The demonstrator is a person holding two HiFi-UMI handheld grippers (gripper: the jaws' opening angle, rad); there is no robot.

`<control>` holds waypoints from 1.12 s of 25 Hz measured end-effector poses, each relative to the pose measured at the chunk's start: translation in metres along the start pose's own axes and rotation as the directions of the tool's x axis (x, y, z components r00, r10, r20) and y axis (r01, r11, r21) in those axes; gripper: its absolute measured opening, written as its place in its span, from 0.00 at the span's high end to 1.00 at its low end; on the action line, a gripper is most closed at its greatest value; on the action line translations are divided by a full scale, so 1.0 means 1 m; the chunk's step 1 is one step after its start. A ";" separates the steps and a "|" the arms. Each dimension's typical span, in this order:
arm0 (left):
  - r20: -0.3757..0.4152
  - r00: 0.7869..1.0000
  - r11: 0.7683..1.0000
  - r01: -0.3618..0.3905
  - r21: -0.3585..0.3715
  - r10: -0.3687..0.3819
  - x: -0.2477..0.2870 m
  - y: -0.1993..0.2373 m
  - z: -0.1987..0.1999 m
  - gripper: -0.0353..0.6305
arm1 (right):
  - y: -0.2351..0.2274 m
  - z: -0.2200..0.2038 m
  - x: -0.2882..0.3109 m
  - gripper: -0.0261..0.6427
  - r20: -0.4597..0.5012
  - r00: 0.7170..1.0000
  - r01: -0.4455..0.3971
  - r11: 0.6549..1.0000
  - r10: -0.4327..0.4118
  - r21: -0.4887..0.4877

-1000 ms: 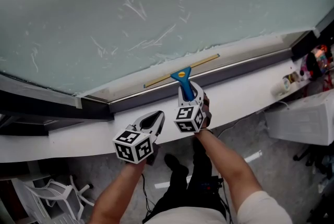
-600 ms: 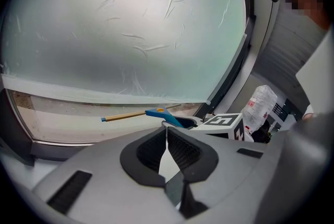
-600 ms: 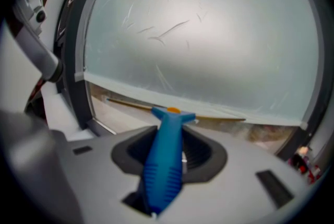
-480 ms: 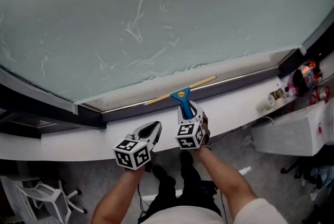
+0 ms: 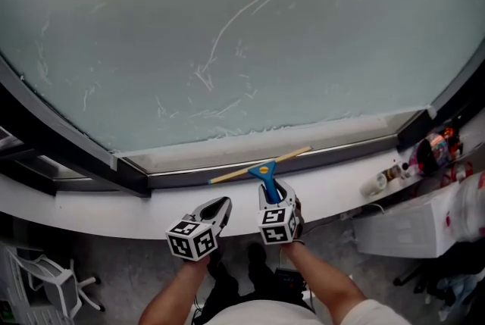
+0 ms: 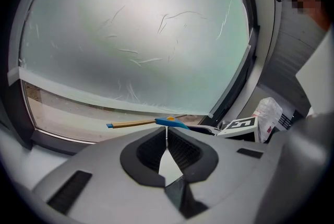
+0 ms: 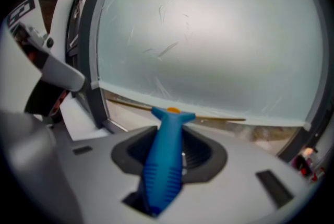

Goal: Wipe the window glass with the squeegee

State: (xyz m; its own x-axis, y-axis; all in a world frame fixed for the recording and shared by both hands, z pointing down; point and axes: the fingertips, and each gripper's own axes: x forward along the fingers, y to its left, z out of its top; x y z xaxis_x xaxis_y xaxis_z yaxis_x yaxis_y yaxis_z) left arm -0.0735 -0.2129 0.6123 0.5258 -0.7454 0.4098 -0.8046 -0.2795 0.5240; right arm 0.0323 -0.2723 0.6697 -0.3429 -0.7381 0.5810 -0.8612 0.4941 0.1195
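Since a second back, the squeegee (image 5: 264, 173) and both claws had slid down, off the bottom of the glass (image 5: 227, 35) and toward the person. Its blue handle (image 7: 166, 165) stood up between the jaws of the right claw (image 5: 274, 193), which were clamped tight on it. Its thin yellow blade (image 5: 258, 167) lay in front of the dark frame (image 5: 182, 178) at the foot of the window, with the right end a bit higher. I could not tell if the blade touched the frame.

The left claw (image 5: 219, 205) was just beside the right one, to its left. Its jaws were together at the tips, with nothing in them.

The glass was cloudy with soap and had thin white streaks (image 5: 227, 32) on it. A clearer strip (image 5: 265, 135) ran along its bottom edge. Both claws hung over the white sill (image 5: 91, 210) under the frame. Small bottles (image 5: 436, 149) stood at the far right of the sill. A white chair (image 5: 45, 289) stood on the floor at the lower left.
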 end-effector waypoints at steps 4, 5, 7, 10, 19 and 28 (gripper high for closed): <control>0.036 0.999 1.000 0.001 0.011 -0.001 -0.011 -0.018 0.006 0.90 | 0.002 0.011 -0.023 0.73 0.031 0.997 -0.070 0.997 0.070 0.010; 0.041 0.999 1.000 0.003 0.014 -0.004 -0.015 -0.022 0.007 0.90 | 0.004 0.014 -0.030 0.73 0.039 0.996 -0.083 0.997 0.083 0.002; 0.049 0.999 1.000 0.010 0.022 -0.011 -0.024 -0.031 0.009 0.90 | 0.006 0.019 -0.042 0.73 0.051 0.994 -0.097 0.995 0.098 -0.015; 0.063 0.998 0.999 0.025 0.039 -0.028 -0.038 -0.042 0.011 0.90 | 0.008 0.026 -0.060 0.73 0.061 0.994 -0.094 0.995 0.095 -0.022; 0.102 0.992 0.993 0.064 0.099 -0.074 -0.089 -0.071 0.011 0.90 | 0.017 0.034 -0.113 0.73 0.056 0.998 -0.028 0.999 0.027 0.018; 0.144 0.981 0.981 0.108 0.158 -0.131 -0.122 -0.109 0.016 0.90 | 0.022 0.046 -0.166 0.73 0.099 0.995 0.006 1.000 -0.008 0.011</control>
State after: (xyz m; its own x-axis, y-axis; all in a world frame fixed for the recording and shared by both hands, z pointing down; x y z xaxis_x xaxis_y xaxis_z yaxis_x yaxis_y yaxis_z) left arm -0.0546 -0.1011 0.4929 0.5813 -0.7817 0.2258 -0.7767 -0.4504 0.4403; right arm 0.0534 -0.1604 0.5392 -0.3717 -0.7836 0.4979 -0.8676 0.4840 0.1141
